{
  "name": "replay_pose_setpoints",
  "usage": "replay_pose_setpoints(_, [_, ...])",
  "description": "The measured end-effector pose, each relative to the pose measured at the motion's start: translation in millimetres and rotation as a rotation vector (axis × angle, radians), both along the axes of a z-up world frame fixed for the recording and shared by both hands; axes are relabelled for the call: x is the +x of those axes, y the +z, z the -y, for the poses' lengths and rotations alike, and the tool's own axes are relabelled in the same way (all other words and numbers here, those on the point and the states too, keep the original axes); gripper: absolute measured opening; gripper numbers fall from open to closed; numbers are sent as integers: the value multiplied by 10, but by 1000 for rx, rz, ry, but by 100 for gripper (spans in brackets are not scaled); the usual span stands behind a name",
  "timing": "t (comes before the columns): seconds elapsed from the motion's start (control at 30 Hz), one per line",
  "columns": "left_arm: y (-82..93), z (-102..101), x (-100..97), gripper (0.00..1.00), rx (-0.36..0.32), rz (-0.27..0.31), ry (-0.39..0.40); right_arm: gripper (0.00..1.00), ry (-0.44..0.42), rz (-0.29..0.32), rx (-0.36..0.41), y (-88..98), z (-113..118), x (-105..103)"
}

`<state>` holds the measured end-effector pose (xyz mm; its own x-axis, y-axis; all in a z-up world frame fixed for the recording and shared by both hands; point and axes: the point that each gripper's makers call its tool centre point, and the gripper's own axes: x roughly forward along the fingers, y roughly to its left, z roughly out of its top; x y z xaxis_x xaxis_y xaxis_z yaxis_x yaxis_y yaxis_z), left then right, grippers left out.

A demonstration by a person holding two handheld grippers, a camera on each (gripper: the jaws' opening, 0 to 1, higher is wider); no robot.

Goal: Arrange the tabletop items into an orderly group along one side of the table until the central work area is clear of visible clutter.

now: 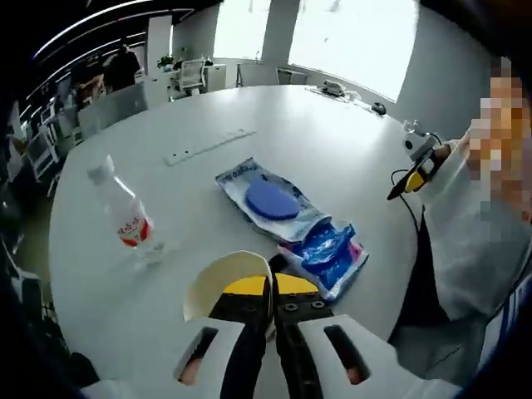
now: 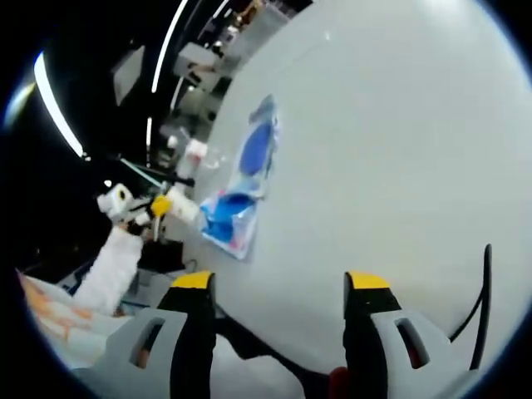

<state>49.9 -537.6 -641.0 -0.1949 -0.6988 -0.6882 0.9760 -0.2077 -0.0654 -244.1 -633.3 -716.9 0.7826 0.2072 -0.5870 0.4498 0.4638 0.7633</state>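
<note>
My left gripper point(image 1: 272, 287) is shut on the wall of a cream-white ring point(image 1: 218, 278), perhaps a tape roll or cup rim, just above the near table edge. Beyond it lie two blue packets: one with a round blue disc point(image 1: 271, 199) and a crumpled one point(image 1: 330, 252). A clear bottle with a red label point(image 1: 126, 218) stands to the left. My right gripper point(image 2: 279, 283) hangs open over bare white table point(image 2: 391, 125), nothing between its jaws. In the right gripper view the blue packets point(image 2: 249, 166) and bottle point(image 2: 196, 155) lie far left, beside the left gripper point(image 2: 158, 204).
A long white power strip point(image 1: 208, 145) lies further back on the round table point(image 1: 332, 125). A person's white sleeve point(image 1: 474, 224) holding the right gripper point(image 1: 416, 172) is at the right edge. A black cable point(image 2: 485, 283) curves near the right jaw. Office chairs and desks stand beyond.
</note>
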Motion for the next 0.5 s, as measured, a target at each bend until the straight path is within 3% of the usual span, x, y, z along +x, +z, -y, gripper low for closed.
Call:
replay_pose_setpoints(0.2, [40,202,77,0,-59,115,-41,61,-2,-7,4,-29,-5,-14])
replay_pose_setpoints(0.5, [17,435,213,0,-94,202,-74,61,14,-14,7,-36,-38,3])
